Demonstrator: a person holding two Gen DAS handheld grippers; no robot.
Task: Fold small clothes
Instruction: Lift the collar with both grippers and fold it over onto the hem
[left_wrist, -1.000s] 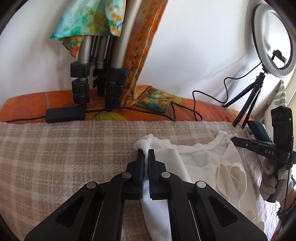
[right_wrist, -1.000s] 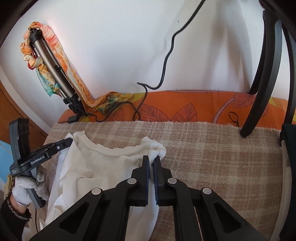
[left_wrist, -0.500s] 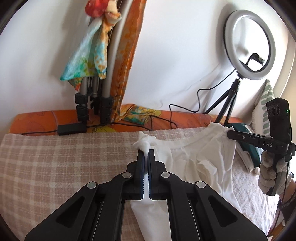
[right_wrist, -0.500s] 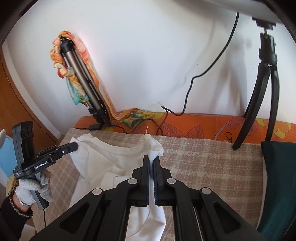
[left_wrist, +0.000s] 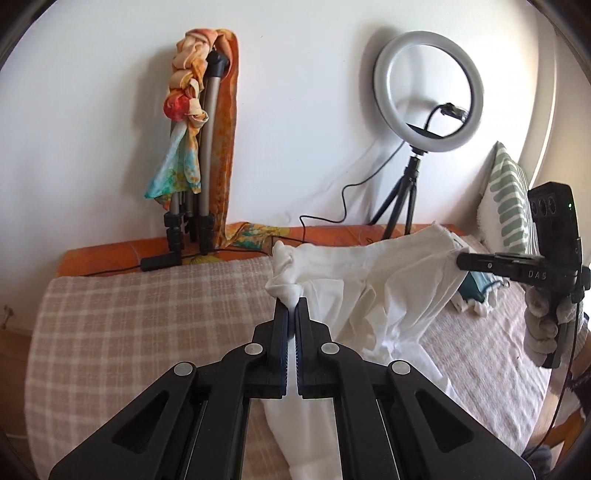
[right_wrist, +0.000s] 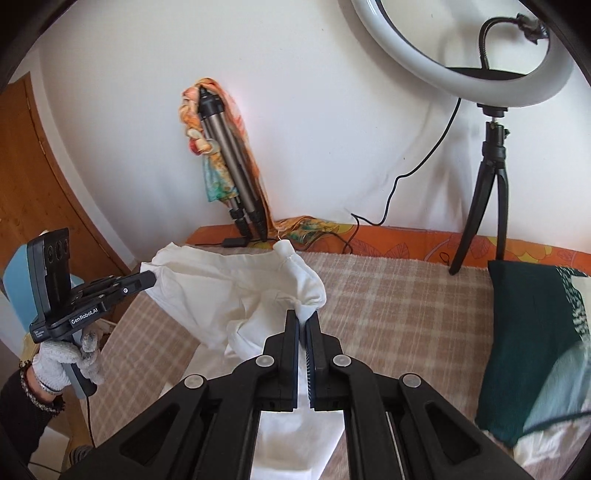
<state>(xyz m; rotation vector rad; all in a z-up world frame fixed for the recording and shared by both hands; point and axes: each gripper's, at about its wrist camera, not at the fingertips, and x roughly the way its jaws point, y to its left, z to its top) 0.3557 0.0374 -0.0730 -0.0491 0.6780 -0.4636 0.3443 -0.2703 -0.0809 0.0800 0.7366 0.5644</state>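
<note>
The white shirt (left_wrist: 373, 284) hung stretched between my two claws above the checked blanket (left_wrist: 122, 332); my left claw (left_wrist: 291, 314) and right claw (right_wrist: 303, 321) were each clamped on a bunched shoulder.

It was a room in a home, most likely a bedroom — a bed spread with a beige-and-white checked blanket (left_wrist: 129, 332) over an orange leaf-printed sheet (right_wrist: 406, 245) stood against a plain white wall (left_wrist: 295, 110), with a green-striped white pillow (left_wrist: 508, 192) at one end — and a white ring light on a black tripod (left_wrist: 428, 92).
</note>
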